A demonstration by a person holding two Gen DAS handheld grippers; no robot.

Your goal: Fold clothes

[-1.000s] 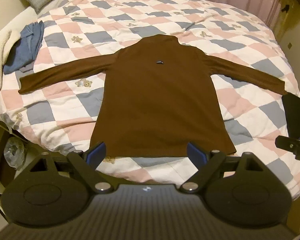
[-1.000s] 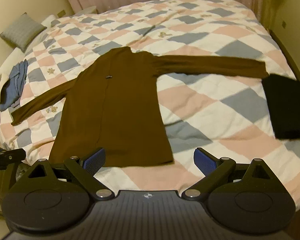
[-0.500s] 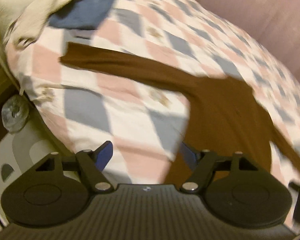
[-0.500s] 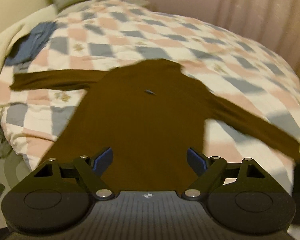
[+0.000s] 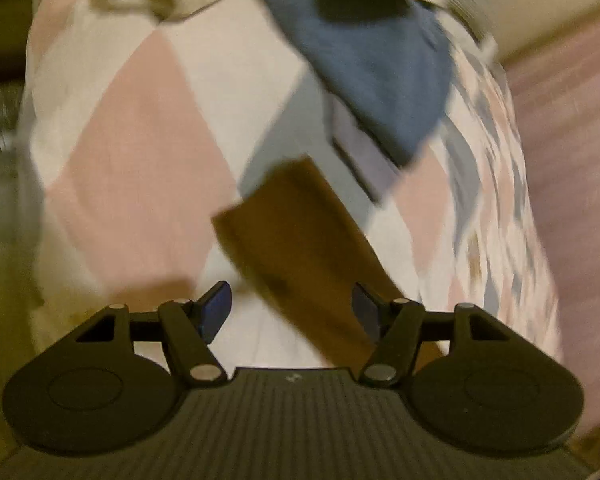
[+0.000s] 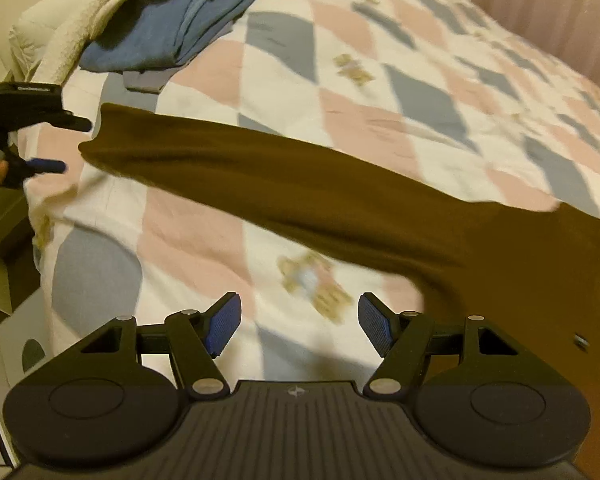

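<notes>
A dark brown long-sleeved knit top lies flat on the pink, grey and white checked quilt. The left gripper hangs over its sleeve cuff, jaws closing but pinching nothing. The right gripper, also closing, holds nothing above bare quilt beside the sleeve.

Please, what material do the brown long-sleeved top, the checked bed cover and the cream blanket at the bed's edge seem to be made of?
Brown long-sleeved top: seemingly a thin, matte knit; it lies flat and limp without shine.
Checked bed cover in pink, grey and white: probably printed cotton, matte, with soft creases.
Cream blanket: thick and nubbly, perhaps fleece or waffle weave; the bumpy surface suggests so. Motion blur leaves all three uncertain.
</notes>
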